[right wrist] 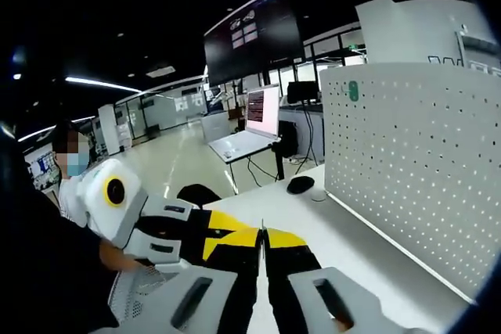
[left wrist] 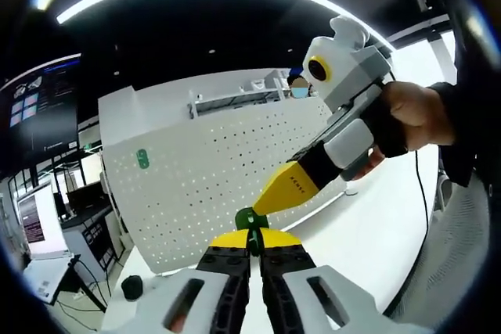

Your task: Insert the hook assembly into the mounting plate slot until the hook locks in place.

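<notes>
The white pegboard mounting plate (left wrist: 219, 177) stands upright on a white table (left wrist: 368, 232) and serves as the landmark; in the left gripper view it fills the middle ground, and in the right gripper view the same plate (right wrist: 423, 170) rises along the right side with the table (right wrist: 344, 232) running out in front of its foot. A small green hook (left wrist: 142, 159) is already fixed near the plate's upper corner, seen again near the top edge (right wrist: 353, 91) in the right gripper view. In front of the plate's lower edge the left gripper (left wrist: 254, 246) has its yellow-tipped jaws pressed together on a small green hook assembly (left wrist: 251, 220), which sits at the jaw tips and is held off the plate, not touching it. The right gripper (left wrist: 270, 197), held by a hand (left wrist: 419, 115), comes in from the side away from the plate, and its yellow tip meets the same green piece from above; whether it actually grips the piece cannot be told. In the right gripper view its own jaws (right wrist: 263, 242) lie pressed together with only a thin line between them, and nothing can be seen held there. A dark computer mouse (right wrist: 300, 184) lies on the table near the plate's far end, and a small dark object (left wrist: 132, 287) sits beyond the plate's lower corner.
</notes>
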`<state>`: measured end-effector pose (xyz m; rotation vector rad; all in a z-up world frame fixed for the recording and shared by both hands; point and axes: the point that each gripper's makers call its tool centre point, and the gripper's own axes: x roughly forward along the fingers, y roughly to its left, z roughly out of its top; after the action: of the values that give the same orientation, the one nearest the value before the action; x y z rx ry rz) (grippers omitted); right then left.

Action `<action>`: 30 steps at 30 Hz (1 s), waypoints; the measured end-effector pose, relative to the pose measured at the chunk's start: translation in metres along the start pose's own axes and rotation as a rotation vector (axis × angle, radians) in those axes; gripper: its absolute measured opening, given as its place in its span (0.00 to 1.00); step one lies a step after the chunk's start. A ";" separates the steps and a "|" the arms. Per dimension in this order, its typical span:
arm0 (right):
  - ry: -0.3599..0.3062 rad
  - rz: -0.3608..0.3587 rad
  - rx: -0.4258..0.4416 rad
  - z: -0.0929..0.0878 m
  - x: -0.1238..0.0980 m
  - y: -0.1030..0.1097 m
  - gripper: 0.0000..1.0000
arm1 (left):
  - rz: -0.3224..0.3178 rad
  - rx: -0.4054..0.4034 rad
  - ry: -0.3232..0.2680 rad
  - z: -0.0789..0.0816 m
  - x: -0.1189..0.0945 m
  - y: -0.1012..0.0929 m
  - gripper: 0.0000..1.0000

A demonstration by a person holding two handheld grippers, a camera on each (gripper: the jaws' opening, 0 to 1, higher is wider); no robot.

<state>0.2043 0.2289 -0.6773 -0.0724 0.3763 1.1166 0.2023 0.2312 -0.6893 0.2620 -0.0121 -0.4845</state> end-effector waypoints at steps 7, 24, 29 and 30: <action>-0.032 -0.016 -0.033 0.007 -0.008 0.000 0.07 | 0.003 -0.015 0.003 0.000 0.000 0.000 0.03; -0.116 -0.233 -0.084 0.009 -0.067 -0.053 0.39 | 0.070 -0.133 0.022 -0.004 0.002 0.027 0.03; -0.134 -0.293 -0.058 0.007 -0.079 -0.072 0.50 | 0.088 -0.146 -0.002 0.016 0.013 0.041 0.03; -0.145 -0.307 -0.055 0.008 -0.081 -0.074 0.54 | 0.092 -0.148 -0.012 0.020 0.015 0.044 0.03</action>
<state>0.2414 0.1277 -0.6523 -0.0935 0.1960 0.8228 0.2346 0.2569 -0.6596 0.1132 0.0001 -0.3938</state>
